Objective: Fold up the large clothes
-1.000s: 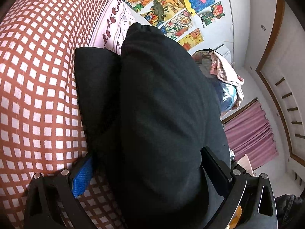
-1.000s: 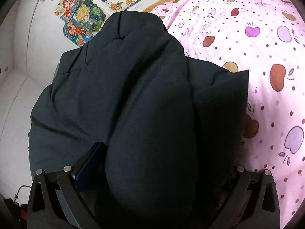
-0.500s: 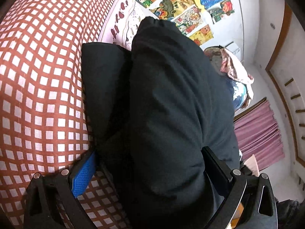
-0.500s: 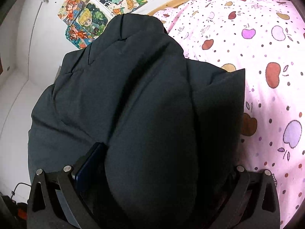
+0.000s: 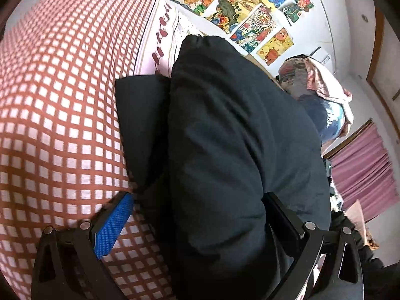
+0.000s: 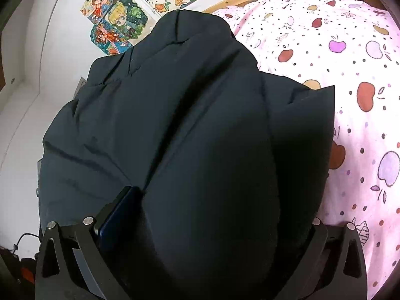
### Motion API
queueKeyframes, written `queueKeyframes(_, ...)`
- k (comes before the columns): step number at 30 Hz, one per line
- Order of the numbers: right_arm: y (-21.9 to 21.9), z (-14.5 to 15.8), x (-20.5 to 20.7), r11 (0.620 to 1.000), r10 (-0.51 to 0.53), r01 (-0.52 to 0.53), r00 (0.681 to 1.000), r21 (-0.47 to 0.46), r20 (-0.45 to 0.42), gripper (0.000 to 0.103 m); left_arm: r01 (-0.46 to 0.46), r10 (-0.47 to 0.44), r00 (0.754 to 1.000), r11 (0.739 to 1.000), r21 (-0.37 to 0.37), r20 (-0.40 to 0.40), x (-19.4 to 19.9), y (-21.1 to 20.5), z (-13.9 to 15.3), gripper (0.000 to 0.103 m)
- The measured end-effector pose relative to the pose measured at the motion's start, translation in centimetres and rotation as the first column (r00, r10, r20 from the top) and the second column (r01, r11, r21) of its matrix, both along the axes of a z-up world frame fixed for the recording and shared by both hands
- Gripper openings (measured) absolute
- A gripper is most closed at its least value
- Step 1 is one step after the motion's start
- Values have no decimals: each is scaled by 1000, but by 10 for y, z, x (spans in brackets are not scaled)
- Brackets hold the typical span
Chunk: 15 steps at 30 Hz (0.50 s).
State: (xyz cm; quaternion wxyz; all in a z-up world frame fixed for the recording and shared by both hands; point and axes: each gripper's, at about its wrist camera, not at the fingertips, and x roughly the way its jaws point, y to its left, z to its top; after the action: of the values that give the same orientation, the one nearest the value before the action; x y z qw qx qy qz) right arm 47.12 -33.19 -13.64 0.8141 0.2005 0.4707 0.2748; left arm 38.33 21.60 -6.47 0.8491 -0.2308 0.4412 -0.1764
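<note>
Black padded jacket [image 5: 225, 137], puffy & bulky, bunched into thick rolled fold w/ flat flap alongside; lies on bed, one end on checked sheet, other on fruit-print sheet.

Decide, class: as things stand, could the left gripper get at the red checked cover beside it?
Probably not yet. The left gripper is shut on the bulky black jacket, which fills its jaws. The red checked cover lies bare right beside it, so only the full grip is in the way.
</note>
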Motion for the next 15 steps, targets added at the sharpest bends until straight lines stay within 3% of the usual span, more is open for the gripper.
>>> queueKeyframes(8,6,7,4,1000,0,0,1000,-19,-11,102,9,-9,1000,998,-60,0,7,12,-14,103)
queueKeyframes(15,14,14,7,999,1,-2,1000,-43,-20,102,-16,16,1000,1000,24,-15,7,4,-9,103)
